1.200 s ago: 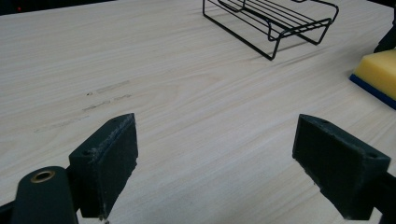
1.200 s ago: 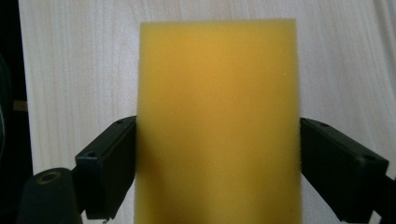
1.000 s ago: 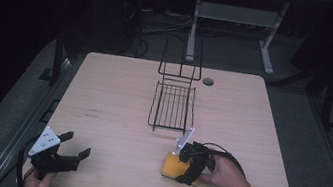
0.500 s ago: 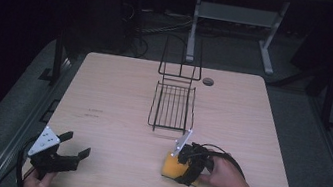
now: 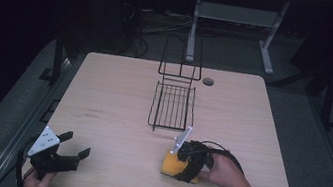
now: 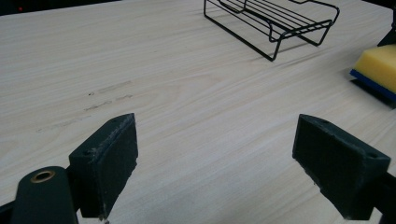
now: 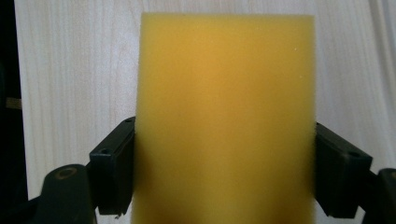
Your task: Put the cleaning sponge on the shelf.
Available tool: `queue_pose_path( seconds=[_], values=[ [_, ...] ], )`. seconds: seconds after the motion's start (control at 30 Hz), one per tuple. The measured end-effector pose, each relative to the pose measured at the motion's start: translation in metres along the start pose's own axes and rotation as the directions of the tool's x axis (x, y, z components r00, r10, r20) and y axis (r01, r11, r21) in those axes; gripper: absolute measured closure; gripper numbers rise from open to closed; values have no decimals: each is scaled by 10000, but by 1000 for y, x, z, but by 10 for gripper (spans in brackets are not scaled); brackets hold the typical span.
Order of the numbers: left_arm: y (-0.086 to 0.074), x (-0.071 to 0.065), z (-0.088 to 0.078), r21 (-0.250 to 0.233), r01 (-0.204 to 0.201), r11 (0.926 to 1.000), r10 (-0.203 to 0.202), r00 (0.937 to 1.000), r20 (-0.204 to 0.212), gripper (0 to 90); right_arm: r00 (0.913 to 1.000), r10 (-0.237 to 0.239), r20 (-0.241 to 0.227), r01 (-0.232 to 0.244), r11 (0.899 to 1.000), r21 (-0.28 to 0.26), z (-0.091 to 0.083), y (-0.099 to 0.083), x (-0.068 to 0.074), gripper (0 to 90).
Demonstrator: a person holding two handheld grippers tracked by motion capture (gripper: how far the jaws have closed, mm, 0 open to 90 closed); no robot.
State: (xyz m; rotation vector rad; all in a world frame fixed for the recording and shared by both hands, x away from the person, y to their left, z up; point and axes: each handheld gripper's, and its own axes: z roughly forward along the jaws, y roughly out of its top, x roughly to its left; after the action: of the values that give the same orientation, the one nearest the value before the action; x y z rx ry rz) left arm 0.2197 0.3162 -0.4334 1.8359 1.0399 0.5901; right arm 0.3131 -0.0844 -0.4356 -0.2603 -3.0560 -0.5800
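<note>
- Pale wood-grain table [image 5: 118,96] carries everything; around it the room is dark, with a grey floor at both sides and cables and a metal stand behind the far edge.
- Near the table's right front, a yellow sponge [image 5: 170,165] lies flat on the wood, with the right gripper [image 5: 182,165] reaching over it from the right.
- From the right gripper view, the sponge [image 7: 226,116] sits squarely between the two black jaws, one jaw against each long side, so the jaws are pinching it.
- From the left gripper view the sponge [image 6: 378,65] shows a thin blue layer under the yellow, resting on the table at the far right.
- A person's right hand [image 5: 224,172] holds that gripper, the forearm coming in from the near right edge, a black cable looping over the hand.
- At the near left corner, the left gripper [image 5: 78,149] is held by a hand at the table's edge, a grey three-cornered plate on top.
- Its jaws are spread wide with bare wood between them, gripping nothing.
- A black wire rack [image 5: 172,105] stands at the middle of the table, its flat grid on the wood and an upright wire frame rising at its far end.
- The rack is well apart from the left gripper and near, but not touching, the sponge.
- A small dark round hole [image 5: 208,81] sits in the tabletop just right of the rack's far end.
</note>
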Motion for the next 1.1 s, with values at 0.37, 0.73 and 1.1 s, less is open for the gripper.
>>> queue_pose_path(
  seconds=[0.37,0.73,1.1],
  values=[
    [0,2,-1,-34,52,10000,-52,10000,22,134,9999,-104,30,104,9998,-144,-14,11,-8,213],
    [2,1,0,4,-74,10000,74,10000,9,134,9999,-153,14,154,9994,-310,-29,22,-22,213],
    [2,2,2,-26,-54,10000,54,10000,45,134,9998,-179,-28,178,9992,-349,-39,36,-37,213]
  ],
)
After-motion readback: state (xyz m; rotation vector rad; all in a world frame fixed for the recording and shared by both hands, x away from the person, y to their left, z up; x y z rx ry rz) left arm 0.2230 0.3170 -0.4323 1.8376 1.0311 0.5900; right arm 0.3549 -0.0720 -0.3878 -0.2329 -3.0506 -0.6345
